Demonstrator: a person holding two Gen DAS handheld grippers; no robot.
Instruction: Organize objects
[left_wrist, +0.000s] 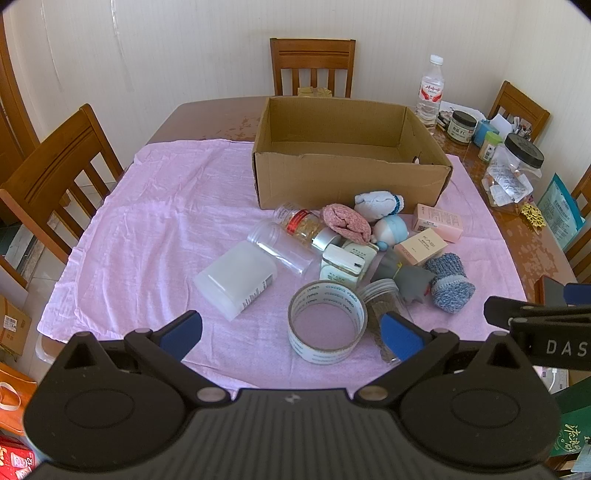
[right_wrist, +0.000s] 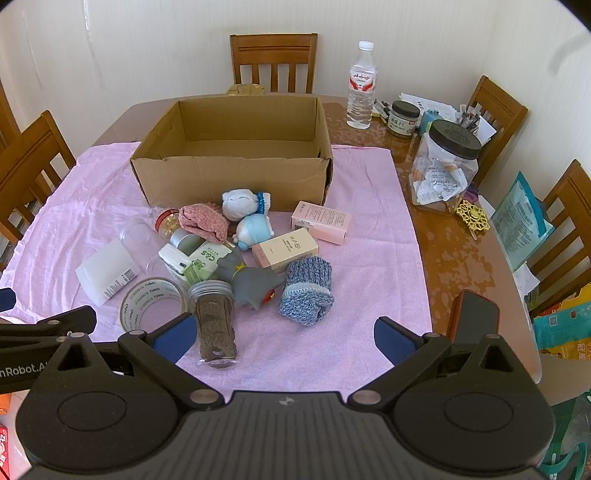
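— On the pink cloth (right_wrist: 369, 229) over the wooden table (right_wrist: 461, 240), what lies where?

— An open cardboard box (right_wrist: 236, 177) stands at the far side, its inside bare as far as both views reach. Just in front of it sits a loose heap: a white plush toy (right_wrist: 240, 203), a rolled pink sock (right_wrist: 203, 221), a small blue figure (right_wrist: 255, 229), two pink cartons (right_wrist: 321, 221), a blue knitted sock (right_wrist: 306, 291) and a grey rubber toy (right_wrist: 255, 284).

— And nearer the cameras?

— A roll of clear tape (left_wrist: 327, 325) stands on its edge-ring, touching a clear jar (right_wrist: 216, 325) of brown stuff lying on its side. A white plastic tub (left_wrist: 236, 280) lies left of the tape.

— The tongs?

— The left gripper (left_wrist: 291, 332) is spread wide, released, with the tape roll seen between its blue pads but not pressed. The right gripper (right_wrist: 284, 339) is equally wide, grasping nothing; its left pad overlaps the jar in view, whether touching I cannot tell.

— Off the cloth?

— A water bottle (right_wrist: 362, 92), a big black-lidded jar (right_wrist: 443, 166) and a phone (right_wrist: 476, 317) near the table's right edge.
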